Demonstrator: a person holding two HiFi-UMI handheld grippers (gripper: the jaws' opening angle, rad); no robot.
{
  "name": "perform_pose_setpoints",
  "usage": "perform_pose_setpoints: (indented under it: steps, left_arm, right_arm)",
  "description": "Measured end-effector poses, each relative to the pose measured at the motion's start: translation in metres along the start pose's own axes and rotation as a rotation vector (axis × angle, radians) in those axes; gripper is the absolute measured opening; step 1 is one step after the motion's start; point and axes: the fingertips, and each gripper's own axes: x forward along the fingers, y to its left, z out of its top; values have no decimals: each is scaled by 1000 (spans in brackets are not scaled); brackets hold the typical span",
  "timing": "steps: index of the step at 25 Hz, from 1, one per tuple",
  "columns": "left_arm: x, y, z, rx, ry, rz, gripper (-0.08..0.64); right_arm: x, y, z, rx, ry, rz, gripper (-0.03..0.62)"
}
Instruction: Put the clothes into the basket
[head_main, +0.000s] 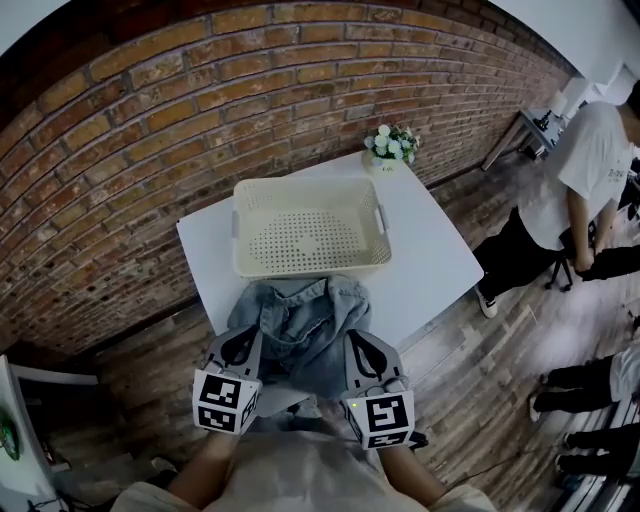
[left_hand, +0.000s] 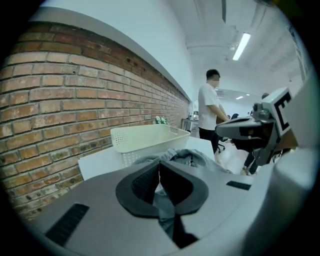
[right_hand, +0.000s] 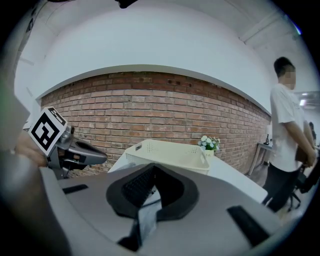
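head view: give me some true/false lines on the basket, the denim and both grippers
1. The basket has nothing in it. True.
2. The left gripper and the right gripper are each shut on the denim garment. True.
3. The denim garment lies inside the basket. False: it is bunched in front of the basket at the near edge of the table, held by both grippers.
4. The flower pot stands in the basket. False: it stands on the table's far corner, behind the basket.
5. A person in a white shirt stands off to the table's right. True.
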Motion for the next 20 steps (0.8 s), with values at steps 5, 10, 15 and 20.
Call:
perform_pose_setpoints:
  steps: [5,10,15,20]
  left_arm:
    - [4,5,-18,-23,67,-21,11]
    - [5,10,-28,-43,100,-31,58]
    - [7,12,-38,-59,132,-44,156]
    - [10,15,-45,-68,147,-56,271]
  right_arm:
    - [1,-6,-16,-5,42,0,8]
    - [2,-13,-30,-3,72,4,8]
    - [3,-19,-48,33,117,11,29]
    - [3,-24,-65,111,156,33,180]
